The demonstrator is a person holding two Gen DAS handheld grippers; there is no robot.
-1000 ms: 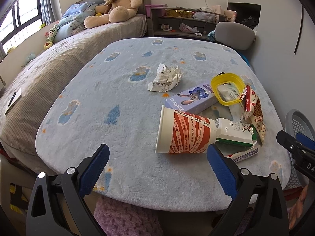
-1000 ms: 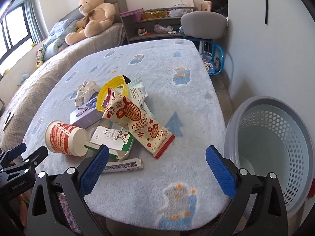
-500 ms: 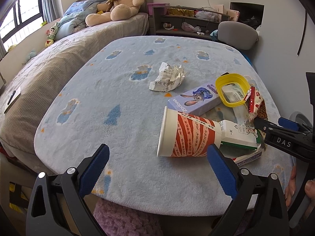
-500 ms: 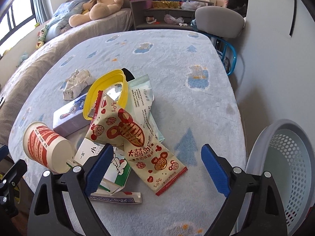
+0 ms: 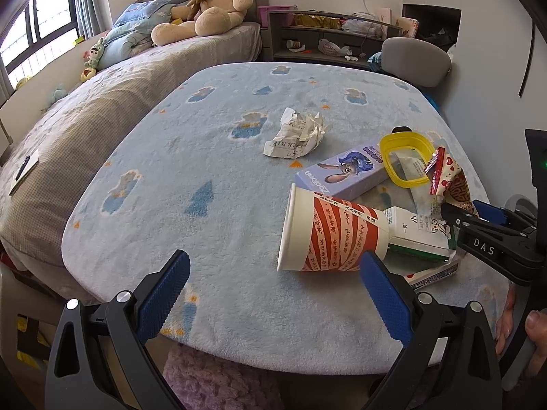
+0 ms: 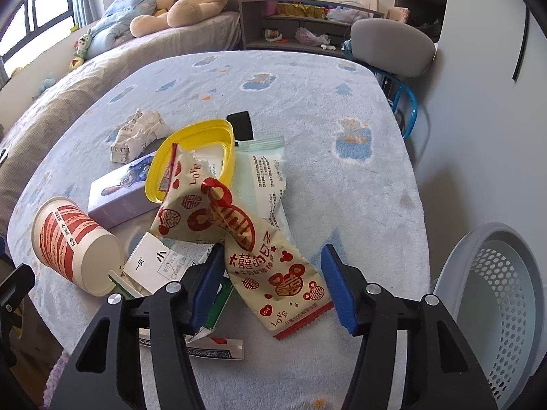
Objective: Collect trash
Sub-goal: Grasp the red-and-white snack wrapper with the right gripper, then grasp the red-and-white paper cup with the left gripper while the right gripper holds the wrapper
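Observation:
The trash lies in a heap on the blue fleece table cover. My right gripper straddles the red-and-cream snack wrapper; its jaws are closing, the blue pads at the wrapper's edges and not seen to clamp it. In the left wrist view the right gripper reaches the wrapper from the right. My left gripper hangs open and empty at the near table edge, just short of the tipped striped paper cup. A milk carton lies under the wrapper.
A yellow lid, purple box, crumpled paper, green wipes pack and flat box share the heap. A perforated grey basket stands off the table's right side. A bed lies left, a chair behind.
My right gripper has come forward and down over the snack wrapper and its jaws have narrowed a lot. The wrapper has buckled a little. The left gripper has stayed put.

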